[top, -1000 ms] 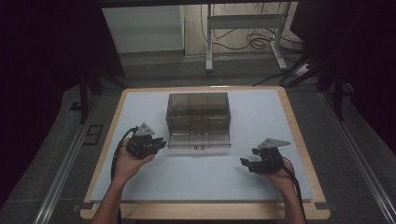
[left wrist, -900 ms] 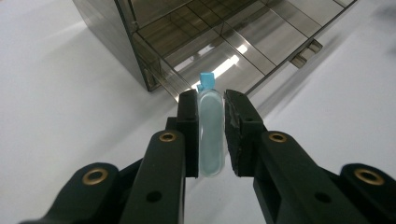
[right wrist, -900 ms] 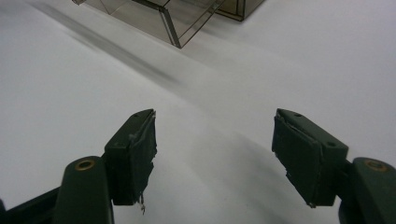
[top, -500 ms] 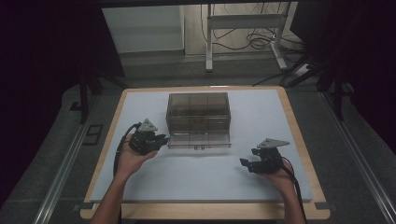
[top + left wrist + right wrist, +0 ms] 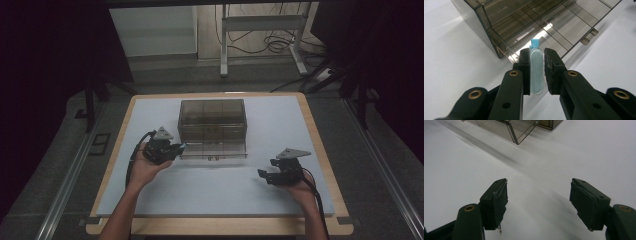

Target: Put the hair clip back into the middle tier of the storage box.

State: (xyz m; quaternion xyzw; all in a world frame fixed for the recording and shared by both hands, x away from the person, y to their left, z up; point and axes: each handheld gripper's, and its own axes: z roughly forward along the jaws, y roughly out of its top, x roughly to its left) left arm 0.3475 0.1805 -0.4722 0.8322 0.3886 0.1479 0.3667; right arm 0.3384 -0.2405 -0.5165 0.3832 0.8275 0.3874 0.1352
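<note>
Between left tongs [image 5: 537, 72], pale vial [image 5: 536, 71]

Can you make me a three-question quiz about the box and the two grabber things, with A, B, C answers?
1. Where does the left gripper sit?
A. At the near left corner of the smoky clear box
B. On top of that box
C. Off the white mat

2. What colour is the cap on the small tube in the left gripper?
A. Red
B. Blue
C. Yellow

3. How are the right gripper fingers?
A. Closed on a tube
B. Closed on the box
C. Wide apart with nothing between them

Answers:
1 A, the high view shows it beside the box's near left corner.
2 B, the left gripper view shows a blue tip poking past the fingers.
3 C, the right gripper view shows bare mat between the fingers.
</note>
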